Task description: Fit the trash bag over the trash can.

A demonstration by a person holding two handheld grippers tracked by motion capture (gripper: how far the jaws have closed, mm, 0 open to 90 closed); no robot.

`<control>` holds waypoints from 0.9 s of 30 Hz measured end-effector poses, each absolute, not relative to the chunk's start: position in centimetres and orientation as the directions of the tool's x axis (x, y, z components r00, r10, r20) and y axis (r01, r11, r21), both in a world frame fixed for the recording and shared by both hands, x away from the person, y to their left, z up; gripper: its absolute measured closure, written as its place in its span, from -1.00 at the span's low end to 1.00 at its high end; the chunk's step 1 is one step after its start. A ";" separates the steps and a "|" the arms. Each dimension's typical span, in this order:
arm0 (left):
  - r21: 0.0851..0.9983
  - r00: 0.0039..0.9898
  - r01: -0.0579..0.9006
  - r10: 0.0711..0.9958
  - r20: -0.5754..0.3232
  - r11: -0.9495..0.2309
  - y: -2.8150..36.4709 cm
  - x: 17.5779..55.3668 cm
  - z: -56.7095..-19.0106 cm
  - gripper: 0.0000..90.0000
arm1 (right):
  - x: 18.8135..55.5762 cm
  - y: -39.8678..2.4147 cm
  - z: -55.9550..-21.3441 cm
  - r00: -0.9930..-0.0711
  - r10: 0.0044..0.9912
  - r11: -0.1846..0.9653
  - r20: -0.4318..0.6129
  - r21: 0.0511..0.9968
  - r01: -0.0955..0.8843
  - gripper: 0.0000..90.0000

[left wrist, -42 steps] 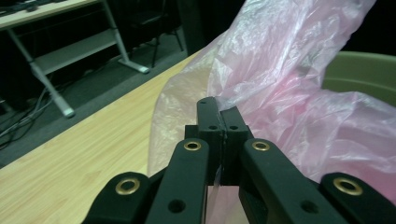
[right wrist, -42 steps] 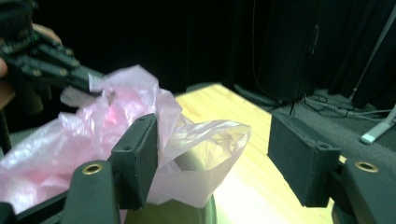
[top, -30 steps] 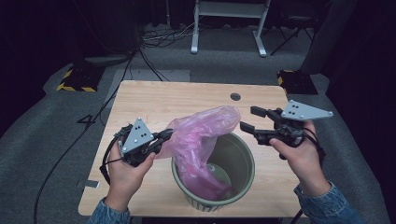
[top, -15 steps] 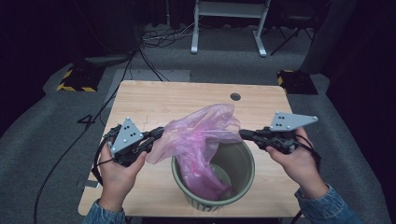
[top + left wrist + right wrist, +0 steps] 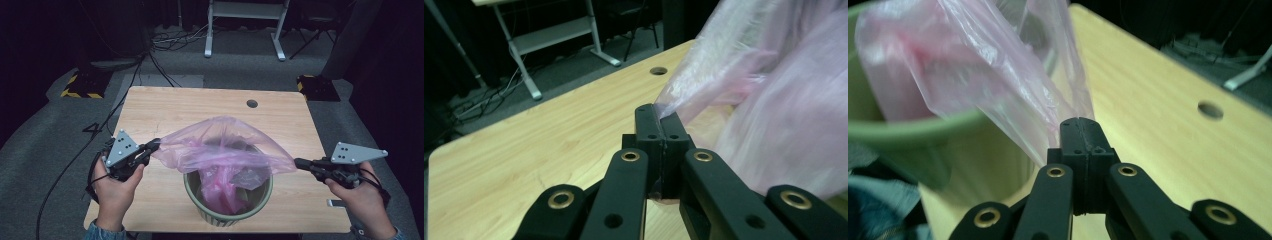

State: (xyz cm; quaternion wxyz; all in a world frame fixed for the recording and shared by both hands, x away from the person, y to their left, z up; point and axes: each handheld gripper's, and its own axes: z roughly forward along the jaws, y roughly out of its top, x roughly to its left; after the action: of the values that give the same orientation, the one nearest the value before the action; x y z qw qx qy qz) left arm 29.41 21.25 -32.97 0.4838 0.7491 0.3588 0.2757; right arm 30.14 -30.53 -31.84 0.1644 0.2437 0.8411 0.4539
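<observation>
A thin pink plastic bag [image 5: 225, 150] is stretched wide over a green bin [image 5: 227, 207] near the table's front edge, its lower part hanging inside the bin. My left gripper [image 5: 155, 144] is shut on the bag's left edge, left of the bin. In the left gripper view the jaws [image 5: 661, 117] pinch the bag [image 5: 774, 100]. My right gripper [image 5: 299, 163] is shut on the bag's right edge, to the right of the bin; its jaws have just closed on the film. The right gripper view has the closed tips [image 5: 1080, 125] clamping the bag [image 5: 993, 75] beside the bin's rim [image 5: 908, 132].
The wooden table [image 5: 200, 110] has a round cable hole [image 5: 252, 103] at the back right. A white-legged frame [image 5: 245, 30] stands on the grey floor behind it. Cables [image 5: 75, 160] trail off the table's left side.
The right gripper closed on the bag's right edge and pulled it out to the right. The left gripper drew its edge leftward. The bag's mouth now spans the bin.
</observation>
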 end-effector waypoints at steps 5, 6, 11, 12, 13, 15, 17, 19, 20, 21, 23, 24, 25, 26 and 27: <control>0.925 0.617 0.276 0.786 0.036 -0.259 21.4 29.4 -33.6 1.00 | 28.7 -31.1 -32.5 -0.850 0.527 0.485 -0.008 0.823 0.294 0.89; 0.927 0.625 0.271 0.779 0.035 -0.259 21.2 29.4 -33.6 1.00 | 28.6 -31.0 -32.3 -0.848 0.530 0.477 -0.005 0.828 0.293 0.63; 0.937 0.647 0.237 0.761 0.044 -0.256 20.3 29.3 -33.0 0.80 | 28.6 -29.8 -30.5 -0.846 0.527 0.441 -0.082 0.877 0.190 -0.04; 0.939 0.652 0.233 0.757 0.044 -0.255 20.2 29.4 -32.9 0.72 | 28.7 -29.5 -30.1 -0.848 0.523 0.426 -0.085 0.888 0.174 -0.08; 0.940 0.651 0.228 0.758 0.046 -0.253 20.0 29.5 -32.9 0.59 | 28.9 -29.2 -29.7 -0.849 0.521 0.414 -0.091 0.896 0.158 -0.11; 0.942 0.642 0.225 0.765 0.051 -0.251 19.8 29.9 -32.8 0.27 | 29.5 -28.3 -29.0 -0.851 0.513 0.408 -0.114 0.904 0.125 -0.11; 0.940 0.641 0.236 0.766 0.040 -0.246 19.5 30.2 -32.9 0.09 | 30.3 -27.7 -28.8 -0.850 0.513 0.407 -0.118 0.906 0.119 -0.12; 0.929 0.626 0.238 0.776 0.075 -0.282 19.1 30.4 -32.9 -0.08 | 31.3 -26.9 -29.0 -0.842 0.523 0.419 -0.135 0.900 0.117 -0.12; 0.927 0.631 0.242 0.772 0.074 -0.287 19.0 30.5 -32.9 -0.10 | 31.8 -26.5 -29.1 -0.838 0.527 0.428 -0.142 0.896 0.117 -0.10; 0.928 0.642 0.245 0.764 0.062 -0.281 18.9 30.6 -32.9 -0.04 | 32.3 -26.1 -29.2 -0.834 0.531 0.432 -0.146 0.894 0.119 0.04; 0.928 0.660 0.254 0.750 0.039 -0.271 18.8 30.8 -32.8 0.20 | 32.9 -25.5 -29.4 -0.845 0.518 0.436 -0.129 0.890 0.132 0.47; 0.927 0.658 0.254 0.752 0.042 -0.275 18.8 30.8 -32.8 0.28 | 33.2 -25.3 -29.5 -0.847 0.519 0.428 -0.114 0.893 0.142 0.58; 0.926 0.660 0.255 0.750 0.044 -0.279 18.8 30.9 -32.8 0.37 | 33.4 -25.2 -29.5 -0.847 0.519 0.427 -0.113 0.893 0.143 0.73; 0.926 0.667 0.253 0.744 0.043 -0.280 18.8 30.9 -32.7 0.53 | 33.6 -25.0 -29.5 -0.849 0.517 0.428 -0.107 0.892 0.149 0.84; 0.928 0.672 0.248 0.739 0.043 -0.279 18.7 30.9 -32.7 0.63 | 33.7 -24.9 -29.5 -0.850 0.517 0.426 -0.102 0.892 0.152 0.91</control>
State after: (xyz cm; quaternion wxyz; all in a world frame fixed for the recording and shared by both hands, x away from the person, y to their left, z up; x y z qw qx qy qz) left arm 30.95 18.75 -32.73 0.5054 0.7619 0.3240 0.2429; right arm 33.70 -24.91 -29.49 0.1841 0.2031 0.8240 0.4958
